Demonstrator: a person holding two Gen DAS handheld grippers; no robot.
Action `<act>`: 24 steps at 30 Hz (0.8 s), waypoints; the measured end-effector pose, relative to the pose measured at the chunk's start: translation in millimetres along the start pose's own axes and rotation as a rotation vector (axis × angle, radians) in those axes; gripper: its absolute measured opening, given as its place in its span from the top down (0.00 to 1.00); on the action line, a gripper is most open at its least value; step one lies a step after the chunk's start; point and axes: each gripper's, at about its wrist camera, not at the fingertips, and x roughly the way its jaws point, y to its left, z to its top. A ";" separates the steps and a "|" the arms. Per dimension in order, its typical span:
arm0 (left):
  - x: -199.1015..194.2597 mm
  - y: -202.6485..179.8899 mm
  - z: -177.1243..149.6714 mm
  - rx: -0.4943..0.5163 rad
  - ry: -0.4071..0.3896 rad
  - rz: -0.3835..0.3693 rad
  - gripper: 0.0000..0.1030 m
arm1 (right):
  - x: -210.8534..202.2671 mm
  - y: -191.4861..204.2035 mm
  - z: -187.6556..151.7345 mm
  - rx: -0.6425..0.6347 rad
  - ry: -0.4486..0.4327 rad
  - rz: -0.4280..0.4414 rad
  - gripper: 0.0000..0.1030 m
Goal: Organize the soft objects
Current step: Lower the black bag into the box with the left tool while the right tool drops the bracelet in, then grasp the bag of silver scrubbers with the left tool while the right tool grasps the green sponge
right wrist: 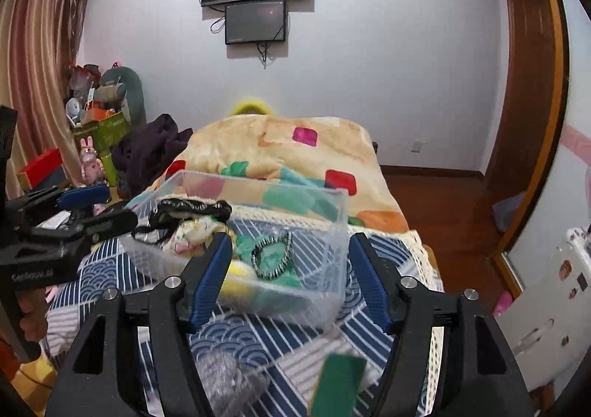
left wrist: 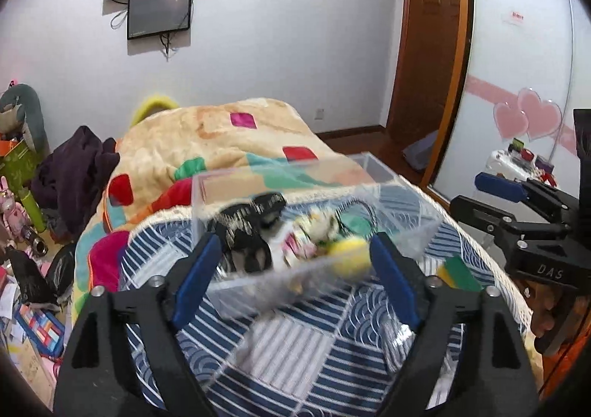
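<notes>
A clear plastic box [left wrist: 413, 228] sits on the blue-and-white patterned bedcover and shows in the right wrist view [right wrist: 332, 232] too. It holds black lace cloth [left wrist: 247, 228], a white printed cloth [right wrist: 192, 232], green fabric with a black-and-white band [right wrist: 273, 256] and a yellow ball [left wrist: 349, 258]. My left gripper [left wrist: 291, 276] is open and empty just in front of the box. My right gripper [right wrist: 291, 280] is open and empty at the box's near wall. A green-and-yellow sponge [right wrist: 338, 380] and a grey scouring pad [right wrist: 229, 380] lie on the cover near it.
A colourful patchwork blanket [right wrist: 280, 147] covers the far half of the bed. Dark clothing [right wrist: 151, 147] is heaped at its left. Clutter and toys [left wrist: 22, 195] fill the floor to the left. A wooden door and a sliding wardrobe [left wrist: 517, 66] stand on the right.
</notes>
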 end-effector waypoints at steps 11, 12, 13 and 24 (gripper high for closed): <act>16.6 -39.5 -52.6 0.004 0.151 -0.144 0.17 | -6.6 -12.4 -54.1 0.014 0.130 -0.042 0.26; 18.0 -43.6 -56.7 0.004 0.165 -0.150 0.17 | -7.7 -14.6 -59.5 0.022 0.145 -0.038 0.26; 18.6 -46.3 -59.4 0.001 0.172 -0.155 0.17 | -6.3 -15.8 -64.3 0.026 0.160 -0.038 0.26; 42.8 -78.3 -85.9 -0.009 0.255 -0.220 0.15 | -3.9 -26.5 -97.3 0.083 0.218 -0.045 0.27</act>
